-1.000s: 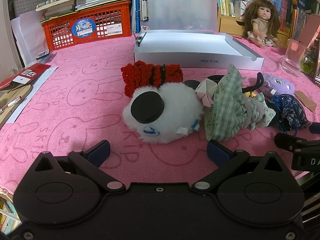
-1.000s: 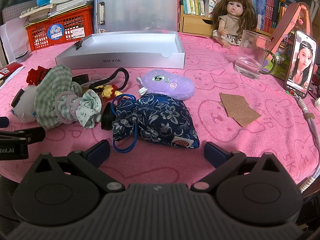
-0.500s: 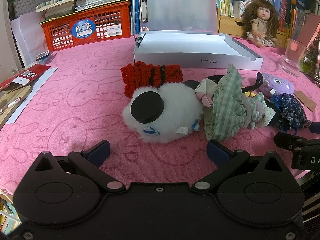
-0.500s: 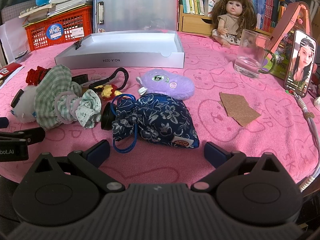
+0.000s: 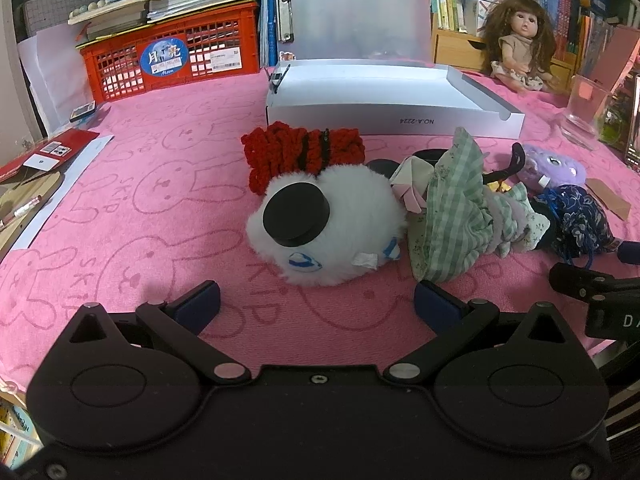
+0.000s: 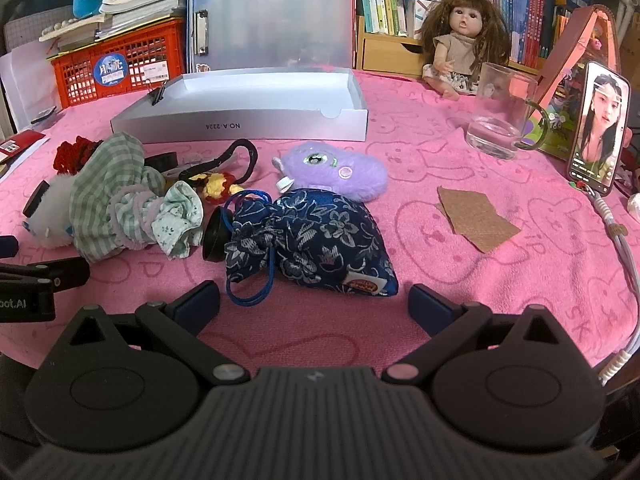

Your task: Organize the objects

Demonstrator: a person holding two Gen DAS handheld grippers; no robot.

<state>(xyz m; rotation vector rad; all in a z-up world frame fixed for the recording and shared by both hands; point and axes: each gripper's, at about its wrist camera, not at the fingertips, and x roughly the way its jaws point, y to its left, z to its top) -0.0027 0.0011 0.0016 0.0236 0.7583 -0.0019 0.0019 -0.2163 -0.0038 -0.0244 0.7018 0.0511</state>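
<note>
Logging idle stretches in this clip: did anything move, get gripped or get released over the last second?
Nothing visibly changed. Both grippers, left and right, hover open and empty over the pink cloth; the white fluffy plush and dark blue floral drawstring pouch lie as before.

Nothing has shifted since a second ago: my left claw (image 5: 316,300) and my right claw (image 6: 314,302) hang spread and empty where they were, and no toy on the pink cloth (image 6: 500,280) has moved.
</note>
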